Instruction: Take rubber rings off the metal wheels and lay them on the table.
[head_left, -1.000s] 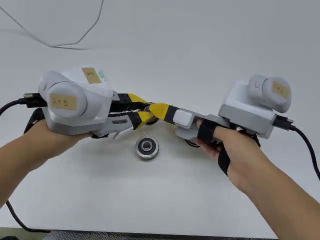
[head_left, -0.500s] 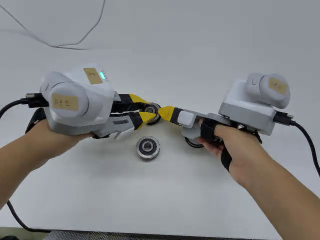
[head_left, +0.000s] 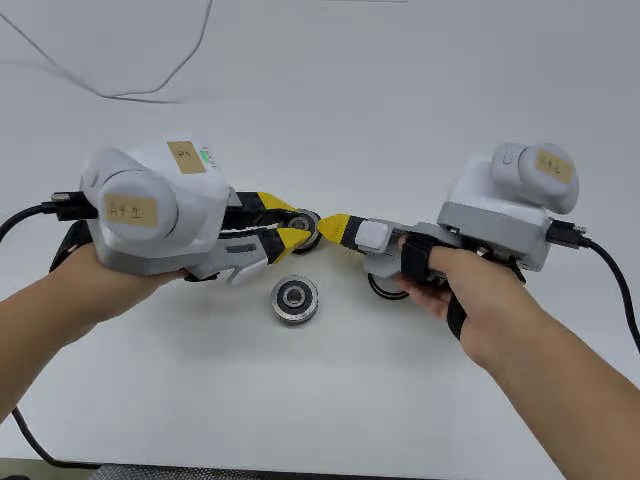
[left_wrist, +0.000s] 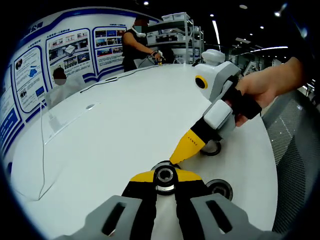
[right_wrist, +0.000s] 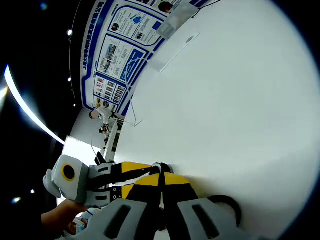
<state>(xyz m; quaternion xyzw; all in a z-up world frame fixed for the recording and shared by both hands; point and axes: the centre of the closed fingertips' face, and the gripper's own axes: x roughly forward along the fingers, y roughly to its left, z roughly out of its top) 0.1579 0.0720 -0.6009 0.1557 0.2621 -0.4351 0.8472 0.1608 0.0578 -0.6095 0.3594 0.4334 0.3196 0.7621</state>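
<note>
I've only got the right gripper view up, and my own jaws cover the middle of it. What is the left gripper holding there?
Observer: The left gripper is shut on a metal wheel, clamped between its yellow tips. The left gripper view shows it face-on.
Operator: Any other wheels around?
Observer: Yes. In the head view a second wheel lies flat on the table, on the person's side of both grippers and touching neither.
Operator: And the dark curve at my lower right?
Observer: That is a loose rubber ring lying on the table beneath the right gripper, whose closed tip meets the held wheel's rim.
</note>
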